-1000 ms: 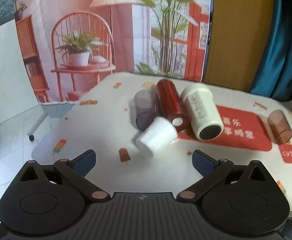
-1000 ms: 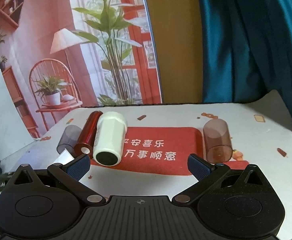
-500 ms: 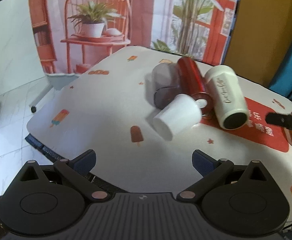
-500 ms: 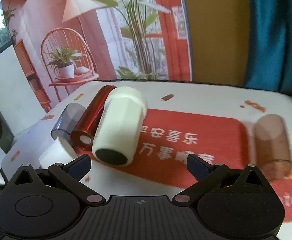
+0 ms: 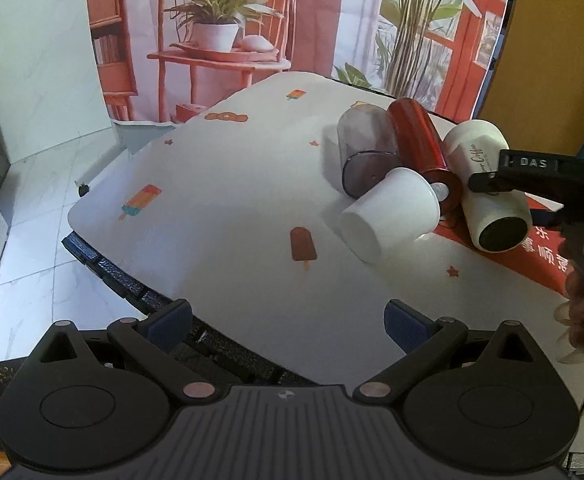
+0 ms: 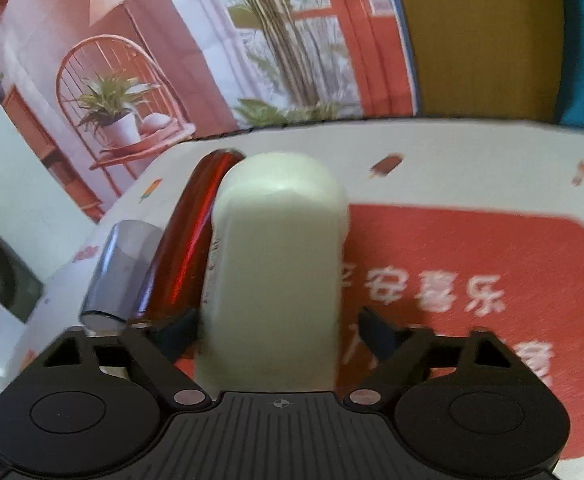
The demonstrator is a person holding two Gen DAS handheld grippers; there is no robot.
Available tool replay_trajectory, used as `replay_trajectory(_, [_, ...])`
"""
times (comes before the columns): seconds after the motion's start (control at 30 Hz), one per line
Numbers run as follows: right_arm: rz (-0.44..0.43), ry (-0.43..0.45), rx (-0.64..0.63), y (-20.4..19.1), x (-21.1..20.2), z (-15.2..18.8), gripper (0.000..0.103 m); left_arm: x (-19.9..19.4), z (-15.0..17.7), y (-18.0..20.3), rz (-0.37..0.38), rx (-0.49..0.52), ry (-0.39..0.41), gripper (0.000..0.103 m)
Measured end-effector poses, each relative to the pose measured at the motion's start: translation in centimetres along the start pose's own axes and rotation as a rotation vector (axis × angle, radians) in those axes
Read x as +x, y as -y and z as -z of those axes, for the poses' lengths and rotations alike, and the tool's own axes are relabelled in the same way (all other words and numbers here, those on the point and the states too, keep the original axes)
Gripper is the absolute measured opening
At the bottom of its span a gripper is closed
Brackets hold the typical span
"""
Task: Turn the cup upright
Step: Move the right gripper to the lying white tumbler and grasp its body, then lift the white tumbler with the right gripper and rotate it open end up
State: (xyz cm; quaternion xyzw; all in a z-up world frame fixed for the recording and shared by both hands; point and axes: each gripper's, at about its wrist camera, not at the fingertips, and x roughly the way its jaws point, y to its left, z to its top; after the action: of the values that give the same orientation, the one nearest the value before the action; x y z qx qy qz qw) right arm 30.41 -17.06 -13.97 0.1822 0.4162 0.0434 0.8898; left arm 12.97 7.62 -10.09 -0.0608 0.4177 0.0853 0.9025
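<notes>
My right gripper (image 6: 274, 334) has its jaws spread wide, one finger on each side of the cream cup (image 6: 276, 264). The cup lies on its side between them, its dark open mouth toward me and its closed end pointing away. My left finger's pad (image 6: 178, 332) sits right beside the cup's wall; motion blur keeps me from telling whether it touches. My right finger's pad (image 6: 378, 334) stands a little clear of it. The cup rests across the edge of the red mat with white characters (image 6: 472, 276), which lies on the white tablecloth (image 6: 472, 156) printed with ice lollies.

Pressed against the cup's left flank lies a glossy red tumbler (image 6: 190, 248), also on its side, and beyond that a clear grey cup (image 6: 122, 270), toppled as well.

My left gripper (image 5: 288, 320) hovers open over the near part of the table, holding nothing, both blue pads (image 5: 170, 322) well apart. From that wrist I see the same cluster to the upper right: the grey cup (image 5: 366, 146), the red tumbler (image 5: 422, 140) and the cream cup (image 5: 488, 196) with script lettering on its wall, side by side. A small white cup (image 5: 390, 214) lies on its side in front of them, mouth toward me, touching the grey cup and the tumbler. My right gripper (image 5: 532, 174) reaches in from the right edge over the cream cup.
</notes>
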Motion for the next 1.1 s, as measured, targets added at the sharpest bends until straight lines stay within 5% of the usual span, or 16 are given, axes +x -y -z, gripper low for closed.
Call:
replay_trajectory(0.73, [0.029, 0.0, 0.038, 3.9, -12.9, 12.0, 0.073, -0.5, 1.4, 2.8, 0.133, 0.061, -0.076, 0.103])
replay_trajectory(0.97, [0.033, 0.0, 0.139, 4.5, -15.0, 14.0, 0.074, -1.2, 1.9, 3.7, 0.134, 0.098, -0.067, 0.103])
replay_trajectory(1.1, [0.054, -0.009, 0.094, 3.9, -15.2, 14.1, 0.074, -1.6, 1.9, 3.3, 0.126, 0.085, -0.062, 0.103])
